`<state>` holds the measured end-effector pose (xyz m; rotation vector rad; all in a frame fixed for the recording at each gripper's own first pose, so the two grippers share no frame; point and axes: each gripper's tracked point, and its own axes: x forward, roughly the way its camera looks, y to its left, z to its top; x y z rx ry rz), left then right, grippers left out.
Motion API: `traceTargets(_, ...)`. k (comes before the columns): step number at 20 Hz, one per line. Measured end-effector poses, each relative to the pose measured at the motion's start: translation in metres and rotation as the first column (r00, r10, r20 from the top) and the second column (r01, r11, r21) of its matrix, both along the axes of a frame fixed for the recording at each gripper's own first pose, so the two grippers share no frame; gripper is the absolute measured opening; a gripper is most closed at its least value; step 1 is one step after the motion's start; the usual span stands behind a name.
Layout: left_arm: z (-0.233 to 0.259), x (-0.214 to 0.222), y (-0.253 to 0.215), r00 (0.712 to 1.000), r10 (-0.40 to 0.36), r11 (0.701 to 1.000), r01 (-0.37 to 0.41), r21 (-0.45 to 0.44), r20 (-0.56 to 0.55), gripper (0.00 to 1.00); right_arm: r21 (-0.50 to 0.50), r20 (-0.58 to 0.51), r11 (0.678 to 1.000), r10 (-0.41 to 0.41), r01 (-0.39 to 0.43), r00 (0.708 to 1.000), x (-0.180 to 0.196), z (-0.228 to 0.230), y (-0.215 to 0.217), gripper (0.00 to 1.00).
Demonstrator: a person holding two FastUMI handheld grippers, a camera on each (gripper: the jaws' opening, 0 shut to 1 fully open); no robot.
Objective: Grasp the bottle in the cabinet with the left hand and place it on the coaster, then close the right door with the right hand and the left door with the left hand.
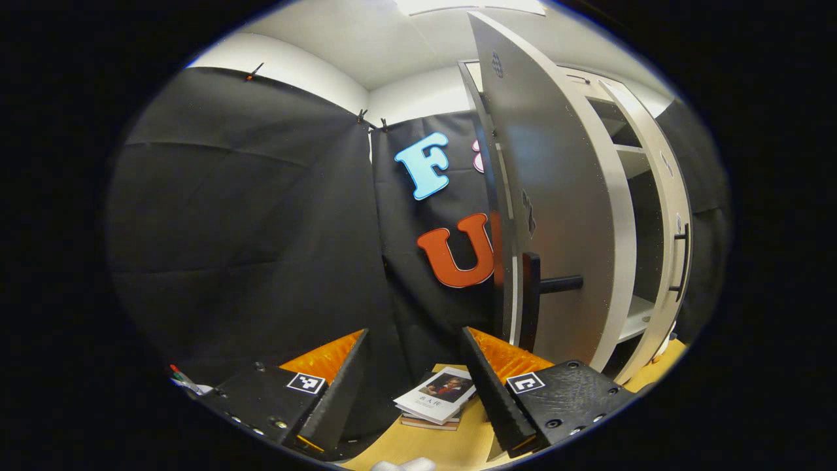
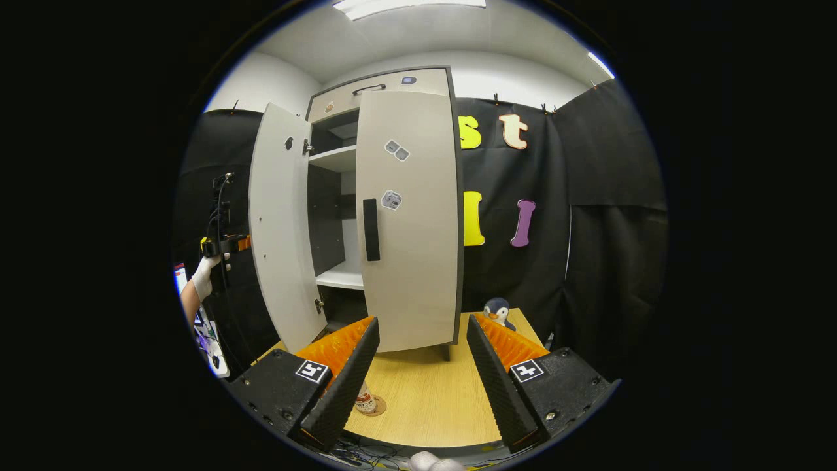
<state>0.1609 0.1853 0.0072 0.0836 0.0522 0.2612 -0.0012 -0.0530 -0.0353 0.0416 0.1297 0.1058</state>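
Already the tall cabinet [image 2: 386, 216] at the far side of the table [image 2: 425, 399] has its right door [image 2: 409, 222] swung shut, flush with the frame, while the left door [image 2: 281, 222] stands wide open, its tall panel angled out toward the near left. In the left gripper view that open door's outer face [image 1: 556, 222] rises just right of centre, its long axis upright, with the dark handle [image 1: 546, 288] sticking out beyond the left gripper [image 1: 415, 386], slightly right of its line. Seen from the right gripper view, the left gripper [image 2: 222, 245] is held by a gloved hand [image 2: 203, 278] just left of the door's free edge, so that hand is plainly the nearer one for pushing the panel rightward and closed, I would judge. Its jaws are spread with nothing between them. The right gripper [image 2: 418, 379] hangs back over the table, jaws likewise parted and empty. The bottle [image 2: 365, 399] stands upright on the coaster [image 2: 378, 409] near the table's front, left of centre.
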Motion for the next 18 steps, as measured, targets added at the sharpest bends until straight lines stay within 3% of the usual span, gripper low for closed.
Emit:
traceTargets(6, 0.002, -0.001, -0.039, 0.999, -0.054, 0.999, 0.054, -0.006, 0.0, 0.85, -0.007, 0.0, 1.0, 0.016, -0.016, 1.0, 0.0, 0.0, -0.004, 0.83)
traceTargets(13, -0.001, 0.021, -0.121, 0.987, -0.162, 0.987, 0.162, -0.006, 0.002, 0.85, -0.027, 0.0, 0.999, 0.025, -0.025, 1.0, 0.0, 0.004, -0.01, 0.83)
traceTargets(18, 0.003, 0.029, -0.156, 0.981, -0.192, 0.981, 0.192, -0.002, 0.02, 0.95, -0.042, 0.011, 0.999, 0.009, -0.008, 1.0, 0.001, 0.008, -0.017, 0.83)
